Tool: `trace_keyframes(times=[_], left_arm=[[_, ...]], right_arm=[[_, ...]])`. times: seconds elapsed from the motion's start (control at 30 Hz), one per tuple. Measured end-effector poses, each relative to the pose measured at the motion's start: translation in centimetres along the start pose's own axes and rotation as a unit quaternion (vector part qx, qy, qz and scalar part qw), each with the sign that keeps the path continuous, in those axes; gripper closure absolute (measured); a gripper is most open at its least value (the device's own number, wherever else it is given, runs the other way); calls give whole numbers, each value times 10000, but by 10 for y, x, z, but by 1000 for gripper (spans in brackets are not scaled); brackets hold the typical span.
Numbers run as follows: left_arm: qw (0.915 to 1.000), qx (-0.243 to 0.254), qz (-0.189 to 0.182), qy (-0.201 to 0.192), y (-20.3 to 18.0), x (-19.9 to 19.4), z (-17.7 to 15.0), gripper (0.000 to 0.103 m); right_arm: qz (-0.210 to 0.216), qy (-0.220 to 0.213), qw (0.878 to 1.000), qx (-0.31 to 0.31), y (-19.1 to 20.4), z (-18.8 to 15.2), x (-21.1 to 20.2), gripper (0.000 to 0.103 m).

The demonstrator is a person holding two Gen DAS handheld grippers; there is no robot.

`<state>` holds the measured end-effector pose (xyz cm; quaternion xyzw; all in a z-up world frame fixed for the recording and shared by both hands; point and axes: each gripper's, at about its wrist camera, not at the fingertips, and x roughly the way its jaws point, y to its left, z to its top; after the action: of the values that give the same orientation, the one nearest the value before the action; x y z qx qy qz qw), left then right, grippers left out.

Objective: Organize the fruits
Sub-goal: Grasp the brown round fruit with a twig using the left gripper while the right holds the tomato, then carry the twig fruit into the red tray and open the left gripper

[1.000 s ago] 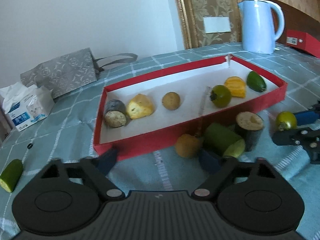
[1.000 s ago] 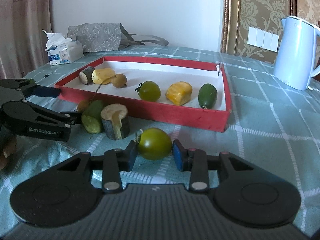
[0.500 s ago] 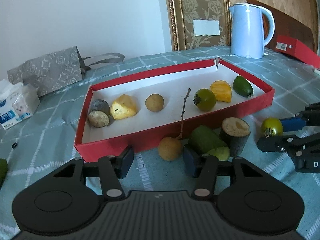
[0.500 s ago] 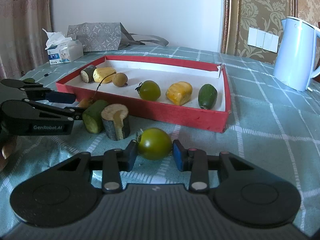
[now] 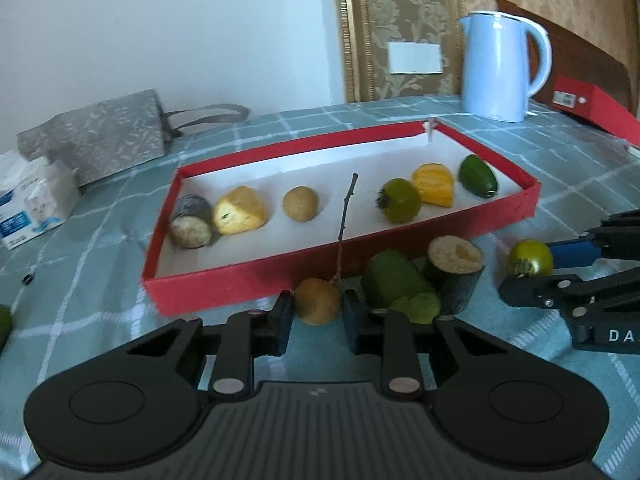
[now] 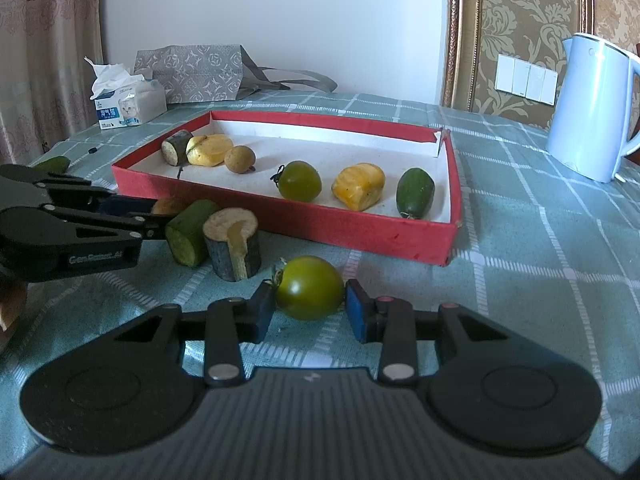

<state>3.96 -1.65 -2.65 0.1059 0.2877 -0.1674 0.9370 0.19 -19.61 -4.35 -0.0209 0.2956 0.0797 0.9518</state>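
On the near side of the red tray (image 5: 348, 276), on the green checked tablecloth (image 6: 540, 264), both grippers are down among the loose fruit. The left gripper (image 5: 317, 314) has its jaws pinched in narrow on a small brown round fruit (image 5: 318, 300), a pad against each side; a thin twig (image 5: 346, 216) rises from the fruit and leans up over the tray's near wall. Just right of it lie a green cut piece (image 5: 394, 284) and a dark-skinned stump with a pale cut top (image 5: 454, 264), touching each other.

Further right, the right gripper (image 6: 308, 308) has closed on a green tomato (image 6: 310, 286), both blue pads against its sides, the fruit resting on the cloth in front of the tray.

Inside the tray six pieces sit in a loose row. From the left: a dark-skinned chunk (image 5: 191, 222) touching a yellow piece (image 5: 240, 216), then a brown round fruit (image 5: 301, 203) on its own, then a green tomato (image 5: 400, 200), an orange-yellow piece (image 5: 434, 184) just beside it, and a dark green fruit (image 5: 478, 176) nearest the right wall.

Beyond the tray, at the far right, stands a pale blue kettle (image 6: 592, 108). At the far left lie a grey patterned bag (image 6: 192, 72) and a tissue pack (image 6: 128, 104), and another green piece (image 6: 52, 164) lies on the cloth well left of the tray.
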Motion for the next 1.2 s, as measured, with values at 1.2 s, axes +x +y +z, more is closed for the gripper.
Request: trace_keyframes(times=[1.2], left_arm=[[9956, -676, 639, 90, 28, -3, -4, 77]], right_arm=[[-34, -140, 9998, 128, -5, 0, -4, 69]])
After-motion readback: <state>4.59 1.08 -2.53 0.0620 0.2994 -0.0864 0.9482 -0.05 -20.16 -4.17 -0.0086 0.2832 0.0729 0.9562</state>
